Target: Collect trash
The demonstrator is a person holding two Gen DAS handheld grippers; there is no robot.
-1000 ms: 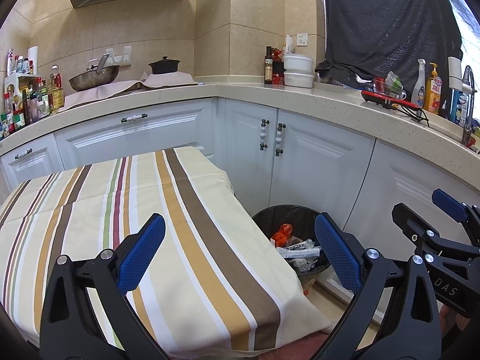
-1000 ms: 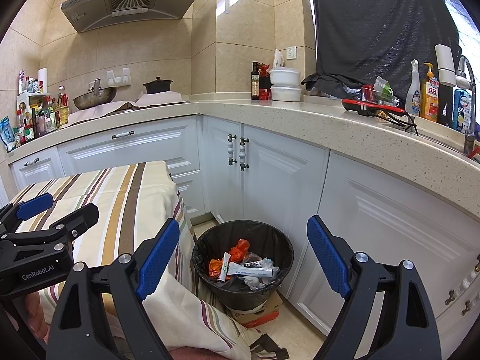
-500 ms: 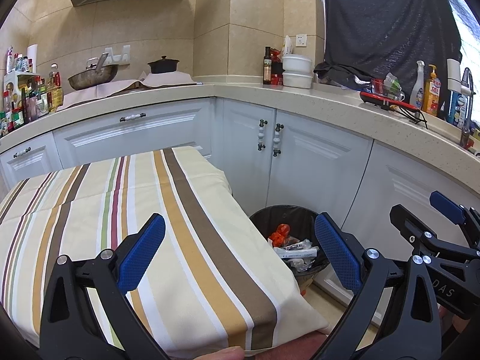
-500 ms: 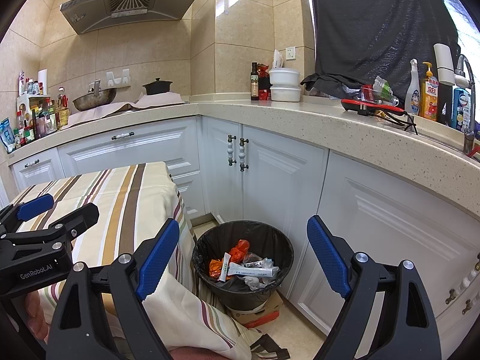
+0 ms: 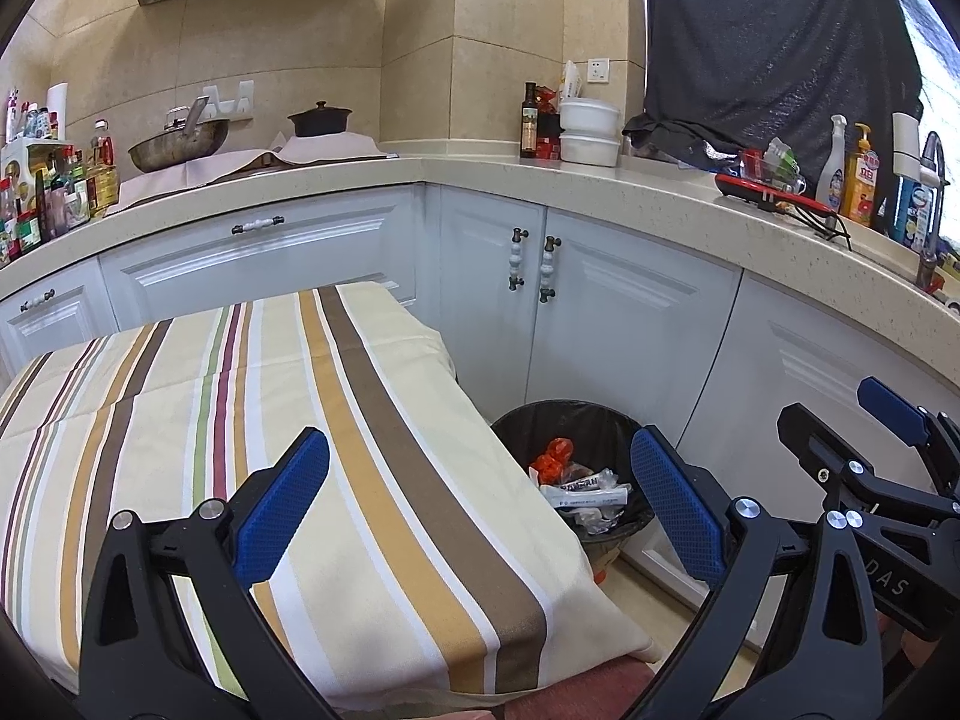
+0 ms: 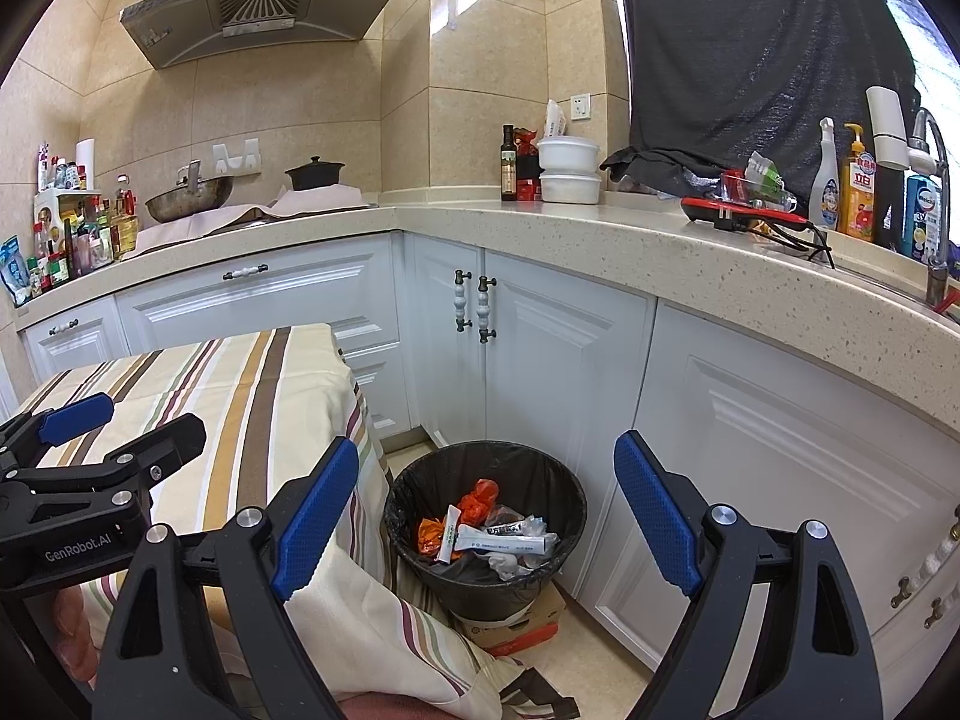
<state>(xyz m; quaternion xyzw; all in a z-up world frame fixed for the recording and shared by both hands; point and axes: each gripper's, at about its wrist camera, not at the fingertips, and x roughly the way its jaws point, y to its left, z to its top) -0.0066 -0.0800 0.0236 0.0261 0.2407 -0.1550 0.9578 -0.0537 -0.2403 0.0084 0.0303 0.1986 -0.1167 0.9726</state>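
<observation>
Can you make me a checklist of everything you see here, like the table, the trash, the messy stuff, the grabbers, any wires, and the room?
Surface: table under a striped tablecloth; nothing lies on the part in view.
Job's things: black-lined trash bin on the floor beside the table, holding orange wrappers and white packets.
Clutter: wok, dark pot, white containers, oil bottle, spice jars and soap bottles on the counter.
Grippers: left gripper open, holding nothing; right gripper open, holding nothing.
Cables: a thin black cord near a red item on the counter.
Surroundings: white cabinets, tiled walls, range hood, dark cloth hanging by the window.
</observation>
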